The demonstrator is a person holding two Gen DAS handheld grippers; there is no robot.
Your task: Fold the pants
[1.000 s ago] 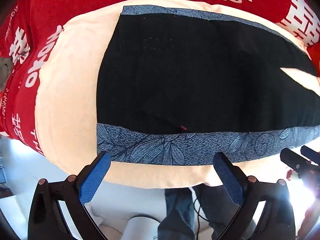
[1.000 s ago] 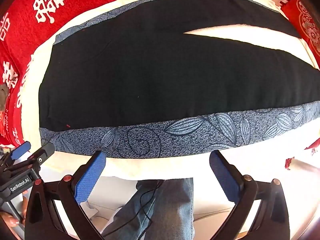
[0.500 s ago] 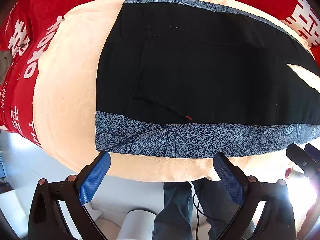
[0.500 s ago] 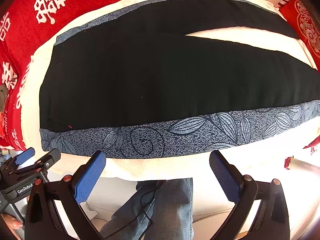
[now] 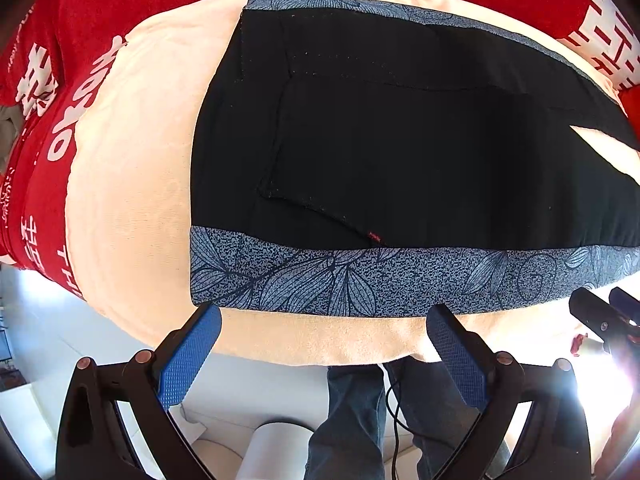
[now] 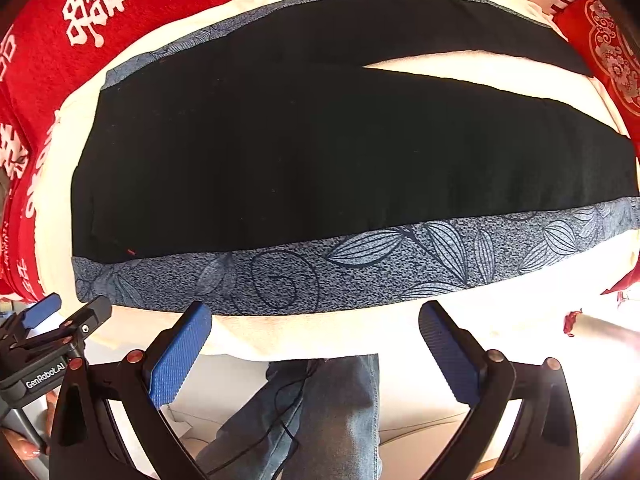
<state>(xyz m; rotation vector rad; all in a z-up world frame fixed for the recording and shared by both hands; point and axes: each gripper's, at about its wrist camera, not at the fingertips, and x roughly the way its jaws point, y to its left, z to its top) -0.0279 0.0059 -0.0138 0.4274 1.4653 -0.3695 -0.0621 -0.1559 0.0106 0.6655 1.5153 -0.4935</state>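
The black pants (image 5: 400,140) lie flat on the cream towel (image 5: 132,200). Both the left gripper (image 5: 324,344) and right gripper (image 6: 316,340) hover wide open near the leafy side stripe (image 6: 360,268), holding nothing. Folding has not started, I think; next, pinch that near edge.

Pants (image 5: 400,140) legs — cut off rightward

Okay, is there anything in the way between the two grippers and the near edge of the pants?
Nothing visible. The left gripper and right gripper are both open, with only bare cream blanket between them and the floral side stripe of the black pants.
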